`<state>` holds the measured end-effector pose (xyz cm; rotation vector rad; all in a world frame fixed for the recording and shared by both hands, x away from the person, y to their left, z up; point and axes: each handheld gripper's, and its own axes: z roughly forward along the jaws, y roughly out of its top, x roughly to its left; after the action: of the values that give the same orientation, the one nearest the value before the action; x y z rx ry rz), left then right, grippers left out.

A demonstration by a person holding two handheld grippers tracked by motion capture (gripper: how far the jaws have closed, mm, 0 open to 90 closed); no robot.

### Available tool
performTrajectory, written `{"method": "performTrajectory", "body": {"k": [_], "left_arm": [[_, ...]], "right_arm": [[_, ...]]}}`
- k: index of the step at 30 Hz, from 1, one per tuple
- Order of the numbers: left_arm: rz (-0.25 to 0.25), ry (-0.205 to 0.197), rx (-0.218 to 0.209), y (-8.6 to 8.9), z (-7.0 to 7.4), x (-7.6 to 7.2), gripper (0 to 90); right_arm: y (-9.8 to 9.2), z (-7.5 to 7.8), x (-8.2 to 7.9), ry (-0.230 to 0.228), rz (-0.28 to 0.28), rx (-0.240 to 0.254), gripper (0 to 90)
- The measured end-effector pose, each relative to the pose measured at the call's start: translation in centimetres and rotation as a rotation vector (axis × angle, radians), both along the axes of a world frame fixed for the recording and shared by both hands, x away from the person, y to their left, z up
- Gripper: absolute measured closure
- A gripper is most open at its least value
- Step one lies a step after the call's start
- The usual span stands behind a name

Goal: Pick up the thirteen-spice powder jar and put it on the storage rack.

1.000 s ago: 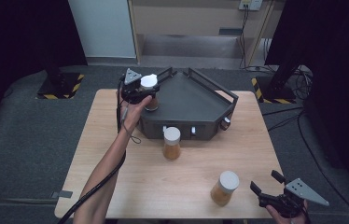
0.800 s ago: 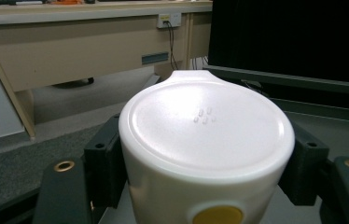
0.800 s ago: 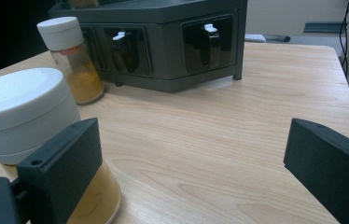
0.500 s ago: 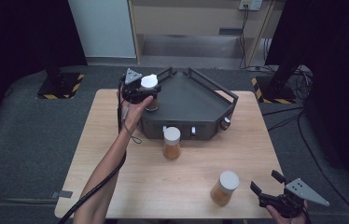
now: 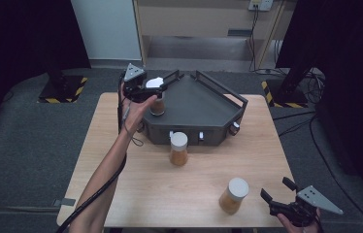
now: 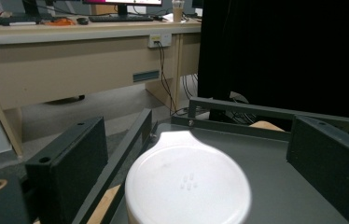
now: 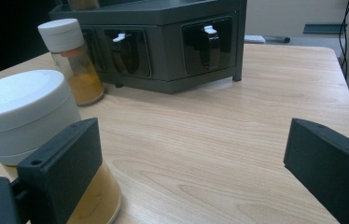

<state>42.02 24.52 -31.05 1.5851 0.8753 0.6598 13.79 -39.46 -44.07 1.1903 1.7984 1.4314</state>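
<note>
Nearest the person, the right gripper (image 5: pixel 286 201) hangs at the table's (image 5: pixel 121 194) front right corner with its jaws spread and nothing between them, just beside a white-capped jar (image 5: pixel 233 195) that stands close to the front edge, and bare wood around it leaves easy room to reach. Mid-table a second jar (image 5: pixel 178 149) stands against the front of the dark rack (image 5: pixel 204 104). Farthest off, the left gripper (image 5: pixel 156 89) has just been opening; its released jaws flank the white cap of a third jar (image 5: pixel 157 100), which stands upright by the rack's railed left edge, seemingly just set down.
</note>
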Motion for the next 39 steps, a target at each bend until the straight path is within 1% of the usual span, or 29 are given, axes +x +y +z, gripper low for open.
{"method": "performTrajectory", "body": {"k": [5,9,15,18,23,29,36,39], "left_arm": [[-0.027,-0.013,0.002,0.7,1.3,-0.7,3.3],[-0.05,-0.019,0.02,1.0,2.2,-1.3,3.2],[-0.082,-0.017,0.027,1.2,2.9,-2.4,2.8],[-0.097,-0.021,0.022,1.4,3.2,-3.0,2.8],[-0.128,-0.024,0.009,1.7,3.3,-4.0,2.8],[-0.159,-0.03,0.011,2.3,3.2,-5.3,2.8],[-0.197,-0.035,0.002,3.5,2.4,-7.0,2.7],[-0.212,-0.038,-0.013,3.9,1.9,-7.7,2.7]], "right_arm": [[0.0,0.0,0.0,-0.002,0.001,-0.002,4.1],[0.1,0.0,0.0,-0.001,0.001,-0.003,4.1],[0.1,0.0,0.0,0.0,0.0,-0.001,4.1],[0.1,0.0,0.0,0.001,0.0,-0.001,4.1],[0.1,0.0,0.0,0.002,-0.001,0.0,4.0],[0.1,0.0,0.0,0.001,-0.001,-0.002,4.0],[0.1,0.0,0.1,0.001,0.001,-0.002,4.0],[0.2,0.1,0.1,0.001,0.001,-0.004,4.0]]}}
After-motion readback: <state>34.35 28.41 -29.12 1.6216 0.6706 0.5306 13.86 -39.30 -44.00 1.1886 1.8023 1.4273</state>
